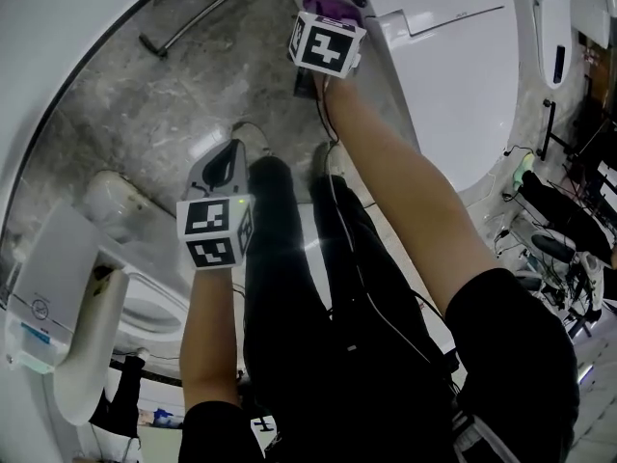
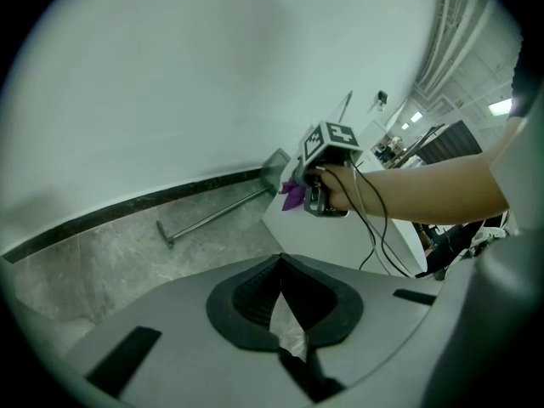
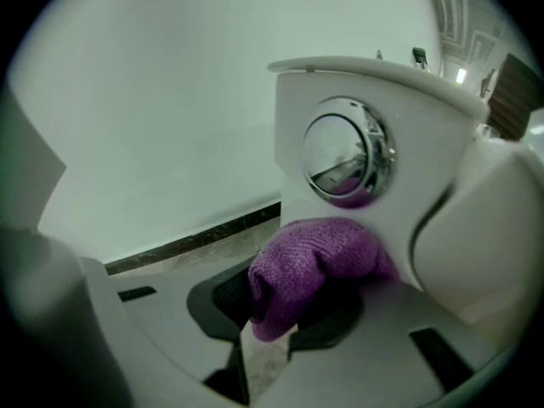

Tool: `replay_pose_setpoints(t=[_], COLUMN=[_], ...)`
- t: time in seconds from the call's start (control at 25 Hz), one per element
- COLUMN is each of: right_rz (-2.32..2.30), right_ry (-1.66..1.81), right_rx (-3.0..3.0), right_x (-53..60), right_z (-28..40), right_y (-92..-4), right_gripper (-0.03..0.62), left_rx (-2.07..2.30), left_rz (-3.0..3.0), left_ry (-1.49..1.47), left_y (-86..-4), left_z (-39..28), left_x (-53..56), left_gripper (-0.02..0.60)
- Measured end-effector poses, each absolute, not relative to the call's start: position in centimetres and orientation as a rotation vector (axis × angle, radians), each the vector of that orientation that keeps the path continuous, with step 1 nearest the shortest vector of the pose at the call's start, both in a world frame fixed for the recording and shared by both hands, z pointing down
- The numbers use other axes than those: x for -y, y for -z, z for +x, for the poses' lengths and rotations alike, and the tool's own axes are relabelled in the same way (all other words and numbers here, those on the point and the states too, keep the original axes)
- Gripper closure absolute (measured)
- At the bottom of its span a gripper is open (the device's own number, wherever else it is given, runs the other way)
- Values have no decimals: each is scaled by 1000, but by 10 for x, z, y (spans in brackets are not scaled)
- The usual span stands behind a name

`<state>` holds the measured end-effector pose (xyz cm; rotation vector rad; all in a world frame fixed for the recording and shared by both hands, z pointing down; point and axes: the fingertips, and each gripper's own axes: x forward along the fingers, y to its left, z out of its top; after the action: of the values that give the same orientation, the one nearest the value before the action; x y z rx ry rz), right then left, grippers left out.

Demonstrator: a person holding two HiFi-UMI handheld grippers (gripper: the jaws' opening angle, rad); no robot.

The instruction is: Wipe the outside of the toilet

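**Item: purple cloth** (image 3: 313, 266). Knitted and soft, and by the look of it light and limp. It should fold to any curve but will not hold a shape of its own. Best held bunched, with a wad standing proud of the jaw tips so that fabric, not the jaws, meets the toilet. Location: far end of the toilet (image 1: 453, 75), pressed against the white cistern face just below the chrome flush button (image 3: 344, 155), which mirrors a patch of purple.

**Item: toilet.** Hard, glossy and fixed in place. Probably slick, so the cloth should slide easily under steady pressure.

**Item: right gripper** (image 3: 280, 317). Jaws closed narrow on a fold of the cloth. The bulk of it bulges forward and right of the tips, touching the cistern.

**Item: left gripper** (image 2: 283, 304). Jaws drawn together with nothing between them. Held over the grey marbled floor (image 2: 102, 262), near side, well apart from the toilet.
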<state>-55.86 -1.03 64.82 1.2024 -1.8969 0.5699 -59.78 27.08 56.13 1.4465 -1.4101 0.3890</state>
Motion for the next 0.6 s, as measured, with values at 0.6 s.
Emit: replay_pose_setpoints(t=[0.6], right_rz=[945], right_ry=[-379], right_rx=[2309], right_x=[-2], right_z=[-642], right_y=[-608], right_gripper=[528], left_rx=[1438], left_rz=[1449], left_ry=[-436], left_y=[-576], left_z=[-616], left_x=[-270], left_gripper=[584])
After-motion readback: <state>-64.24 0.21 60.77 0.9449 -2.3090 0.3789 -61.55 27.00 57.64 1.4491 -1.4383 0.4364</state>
